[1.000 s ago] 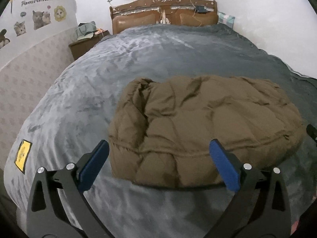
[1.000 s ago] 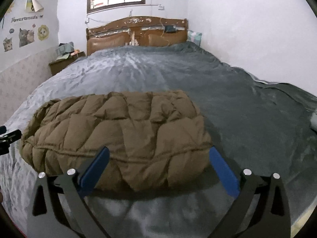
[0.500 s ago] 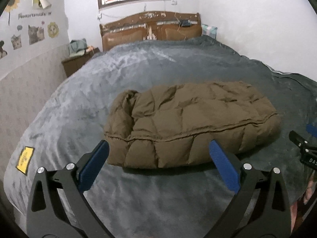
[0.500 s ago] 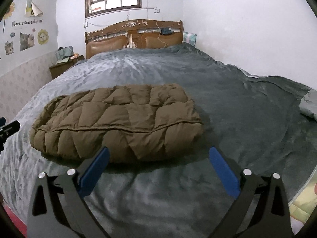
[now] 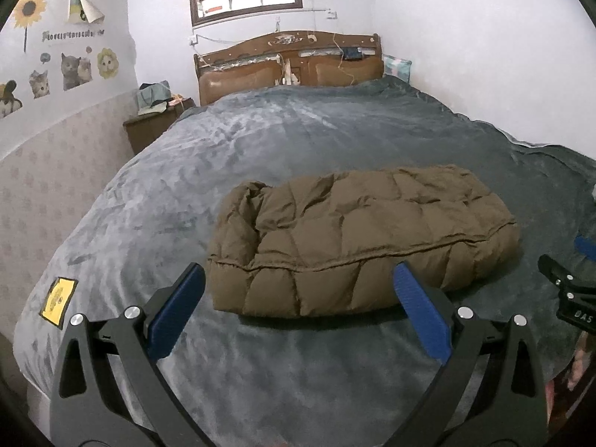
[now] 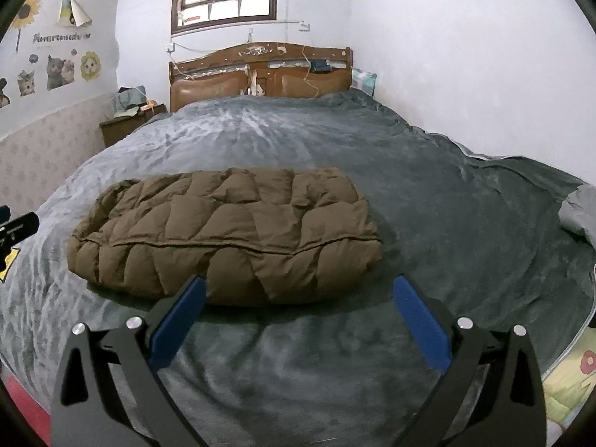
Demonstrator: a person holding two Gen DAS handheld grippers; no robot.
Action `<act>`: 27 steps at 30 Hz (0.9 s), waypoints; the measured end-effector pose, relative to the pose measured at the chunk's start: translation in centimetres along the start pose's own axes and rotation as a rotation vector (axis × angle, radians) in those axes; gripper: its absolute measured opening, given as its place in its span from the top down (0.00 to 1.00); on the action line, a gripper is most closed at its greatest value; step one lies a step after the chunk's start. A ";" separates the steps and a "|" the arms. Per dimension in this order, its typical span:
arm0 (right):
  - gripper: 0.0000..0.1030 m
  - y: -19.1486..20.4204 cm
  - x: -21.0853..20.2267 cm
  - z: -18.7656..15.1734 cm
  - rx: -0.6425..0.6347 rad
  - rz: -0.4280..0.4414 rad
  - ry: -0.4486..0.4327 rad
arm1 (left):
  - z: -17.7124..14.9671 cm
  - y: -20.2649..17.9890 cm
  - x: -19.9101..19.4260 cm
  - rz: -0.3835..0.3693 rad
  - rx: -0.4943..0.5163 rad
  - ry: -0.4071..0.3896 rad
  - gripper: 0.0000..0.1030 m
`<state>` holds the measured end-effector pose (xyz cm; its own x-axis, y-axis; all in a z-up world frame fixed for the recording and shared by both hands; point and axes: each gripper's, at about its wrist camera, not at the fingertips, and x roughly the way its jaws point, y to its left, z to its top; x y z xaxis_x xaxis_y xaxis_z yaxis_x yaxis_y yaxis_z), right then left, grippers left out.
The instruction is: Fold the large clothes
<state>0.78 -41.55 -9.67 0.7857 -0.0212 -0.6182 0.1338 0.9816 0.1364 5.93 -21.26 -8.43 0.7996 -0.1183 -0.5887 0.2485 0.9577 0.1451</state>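
Note:
A brown quilted down jacket (image 5: 357, 238) lies folded into a thick rectangular bundle on the grey blanket of the bed (image 5: 260, 149). It also shows in the right wrist view (image 6: 227, 234). My left gripper (image 5: 298, 290) is open and empty, held back from the jacket's near edge above the blanket. My right gripper (image 6: 298, 301) is open and empty, also back from the near edge. The right gripper's tip shows at the right edge of the left wrist view (image 5: 570, 290). The left gripper's tip shows at the left edge of the right wrist view (image 6: 15, 227).
A wooden headboard (image 5: 290, 63) stands at the far end under a window. A nightstand (image 5: 152, 126) with clutter is at the far left. A yellow label (image 5: 57, 300) sits on the blanket's near left. A grey fabric lump (image 6: 581, 208) lies at the right.
Both grippers have pulled back and up from the jacket, which now looks smaller and farther off. The jacket has not moved and both grippers stay open.

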 end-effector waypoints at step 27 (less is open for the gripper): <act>0.02 0.9 -1.2 1.0 -0.004 -0.011 -0.006 | 0.2 0.9 0.4 0.012 -0.026 0.023 0.03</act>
<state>0.56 -40.84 -8.04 0.7877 -0.0327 -0.6152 0.1398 0.9820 0.1268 6.60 -20.51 -8.34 0.7895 -0.1015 -0.6053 0.2246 0.9656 0.1312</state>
